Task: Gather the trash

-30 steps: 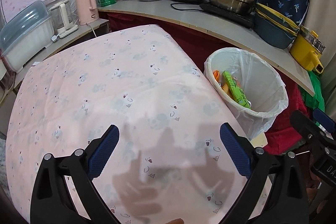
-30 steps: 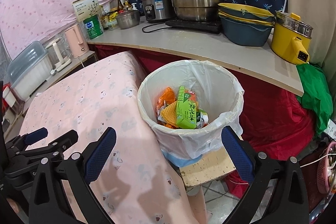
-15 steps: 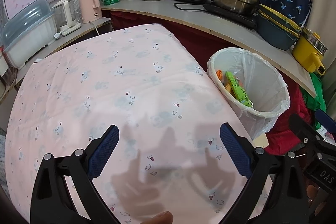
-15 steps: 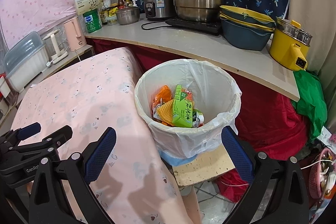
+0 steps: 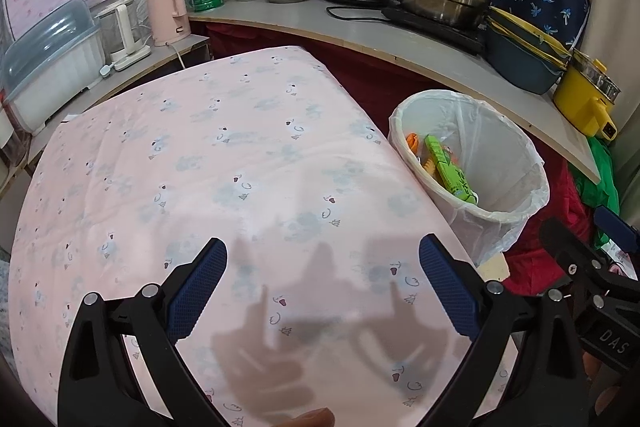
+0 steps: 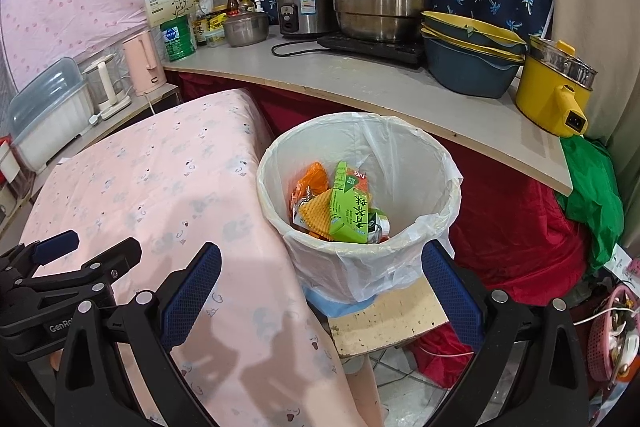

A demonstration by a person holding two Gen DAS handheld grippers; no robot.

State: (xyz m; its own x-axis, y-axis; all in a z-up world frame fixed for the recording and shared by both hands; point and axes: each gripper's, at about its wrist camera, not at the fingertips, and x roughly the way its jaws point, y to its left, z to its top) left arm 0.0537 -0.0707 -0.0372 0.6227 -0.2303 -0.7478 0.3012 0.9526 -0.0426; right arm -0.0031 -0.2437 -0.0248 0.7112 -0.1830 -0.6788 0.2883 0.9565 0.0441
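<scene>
Your left gripper point(image 5: 322, 289) and right gripper point(image 6: 320, 291) look alike: black angular plastic arms studded with silver screws, each finger faced with a blue cross-hatched pad point(image 5: 196, 291). White lettering marks the bodies, "GenRo" on the left one, "DAS" on the right.

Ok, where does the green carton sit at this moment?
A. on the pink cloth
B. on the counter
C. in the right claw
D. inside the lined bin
D: the green carton lies among orange wrappers inside the bin, and both claws are open with nothing in them.
</scene>
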